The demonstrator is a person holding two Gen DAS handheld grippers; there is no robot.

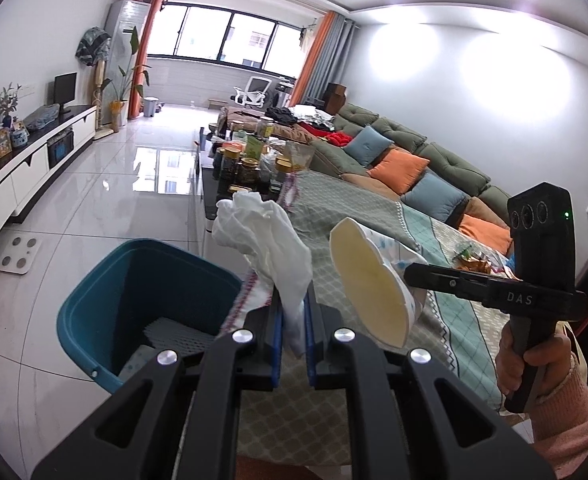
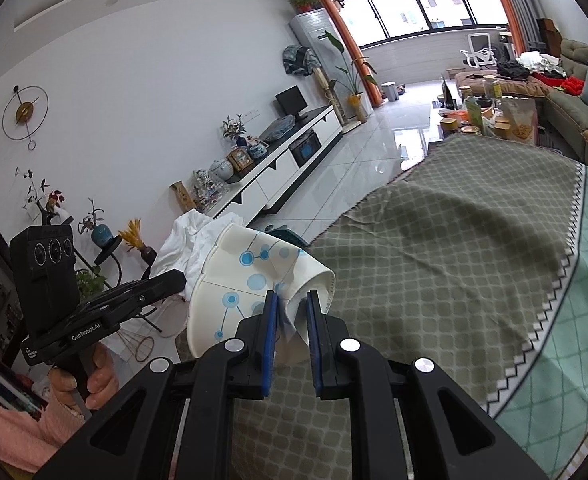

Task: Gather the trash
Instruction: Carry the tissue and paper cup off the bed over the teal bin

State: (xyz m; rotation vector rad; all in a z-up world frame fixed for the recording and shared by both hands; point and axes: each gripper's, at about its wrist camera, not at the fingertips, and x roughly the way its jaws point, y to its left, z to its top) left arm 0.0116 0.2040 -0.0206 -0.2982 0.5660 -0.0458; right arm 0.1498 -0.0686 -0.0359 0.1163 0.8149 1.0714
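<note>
left wrist: one tissue point(image 1: 270, 240) is pinched in the left gripper point(image 1: 294, 312), jaws nearly closed, just right of one blue bin point(image 1: 94, 320); one cup point(image 1: 373, 280) is seen beside it.
right wrist: one crumpled cup point(image 2: 254, 272) is clamped by its rim in the right gripper point(image 2: 292, 312) over the tablecloth point(image 2: 453, 260).

Right tool lettering: "DAS" in pale capitals on the black plastic right gripper point(image 1: 409, 270) body, right of the left wrist frame;
Left tool lettering: "GenRobot.AI" in white on the black plastic left gripper point(image 2: 182, 276) body, lower left of the right wrist frame; a smaller label below it is too small to read
</note>
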